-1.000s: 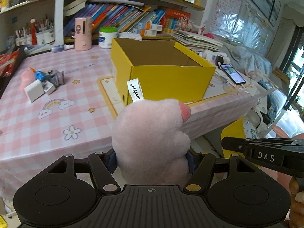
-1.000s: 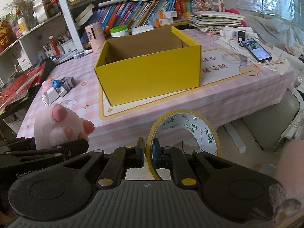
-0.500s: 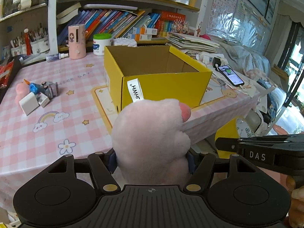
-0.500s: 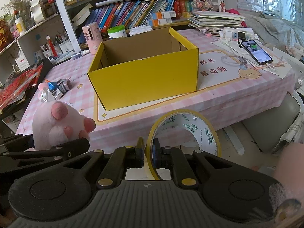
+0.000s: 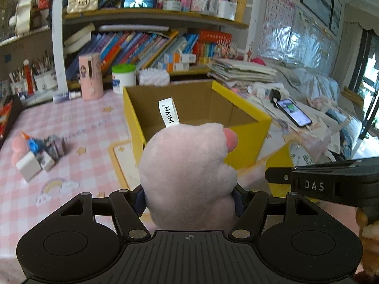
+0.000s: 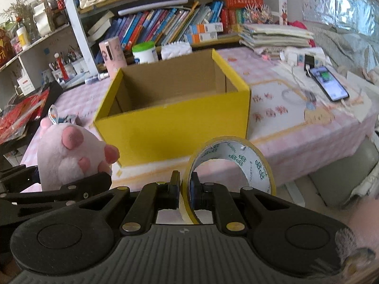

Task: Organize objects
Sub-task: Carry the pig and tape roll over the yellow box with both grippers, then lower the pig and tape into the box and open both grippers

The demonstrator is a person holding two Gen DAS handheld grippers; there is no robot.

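Note:
My left gripper (image 5: 188,198) is shut on a pink plush paw toy (image 5: 187,172) with a white label, held up in front of the open yellow cardboard box (image 5: 246,139). The same plush toy (image 6: 71,153) shows at the lower left of the right wrist view. My right gripper (image 6: 184,189) is shut on the rim of a roll of yellowish clear tape (image 6: 234,163), which stands upright before the yellow box (image 6: 175,127). The box looks empty inside. The right gripper's body (image 5: 331,182) juts in from the right of the left wrist view.
The box stands on a pink checked tablecloth (image 5: 83,130). Small toys and a white block (image 5: 35,153) lie at its left. A phone (image 6: 329,86) and cables rest at the right. A pink cylinder (image 5: 91,75), a green-lidded jar (image 5: 123,78) and bookshelves stand behind.
Both grippers have moved closer to the table and box, carrying the plush toy and the tape roll; the box's inside now shows more. Both grips are unchanged.

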